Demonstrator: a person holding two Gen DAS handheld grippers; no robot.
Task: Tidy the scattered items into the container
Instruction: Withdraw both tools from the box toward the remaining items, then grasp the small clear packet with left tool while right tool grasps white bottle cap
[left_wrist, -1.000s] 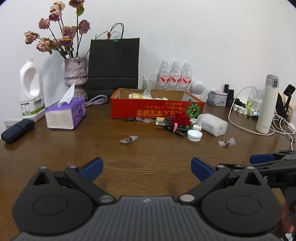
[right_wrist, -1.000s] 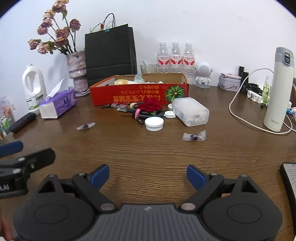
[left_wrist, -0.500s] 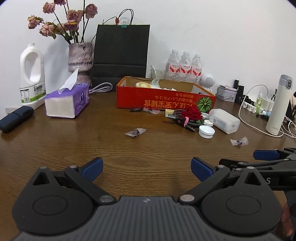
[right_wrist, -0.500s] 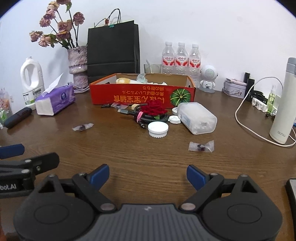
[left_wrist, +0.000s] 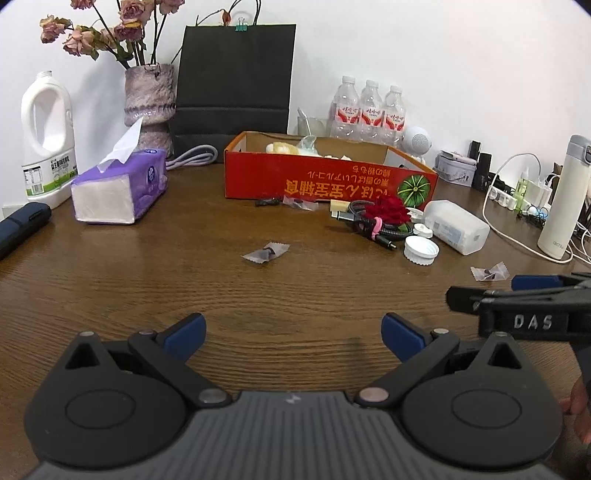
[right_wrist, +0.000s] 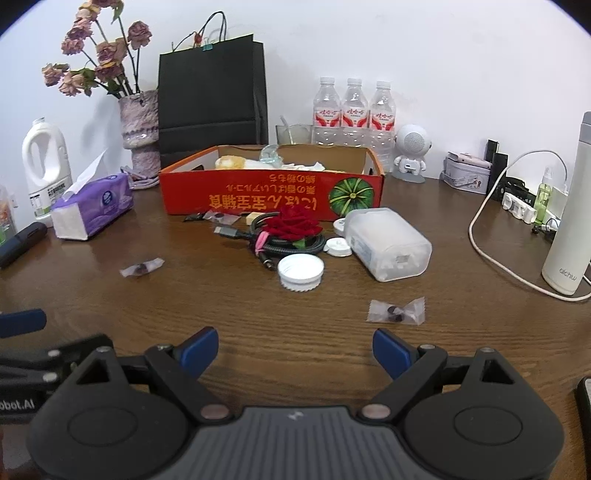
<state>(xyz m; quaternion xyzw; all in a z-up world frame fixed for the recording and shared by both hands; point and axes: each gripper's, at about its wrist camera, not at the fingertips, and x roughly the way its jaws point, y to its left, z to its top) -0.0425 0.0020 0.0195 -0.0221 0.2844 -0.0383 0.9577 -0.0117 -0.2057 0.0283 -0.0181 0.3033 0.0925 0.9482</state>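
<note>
A red cardboard box (right_wrist: 273, 195) sat at twelve o'clock on the wooden table (right_wrist: 221, 302), already holding a few items. Left outside it were a translucent case (right_wrist: 388, 243), a cable coil (right_wrist: 284, 242), a white cap (right_wrist: 301, 271) and two wrapped sweets (right_wrist: 397, 312) at one o'clock and (left_wrist: 266, 253). Left gripper (left_wrist: 291, 332) and right gripper (right_wrist: 293, 347) both stood wide open, empty

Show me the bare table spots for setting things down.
Bare wood lies between the tissue pack and the red box, and in front of both tongs. It is crowded by the box front: cable coil, white cap, plastic case.
</note>
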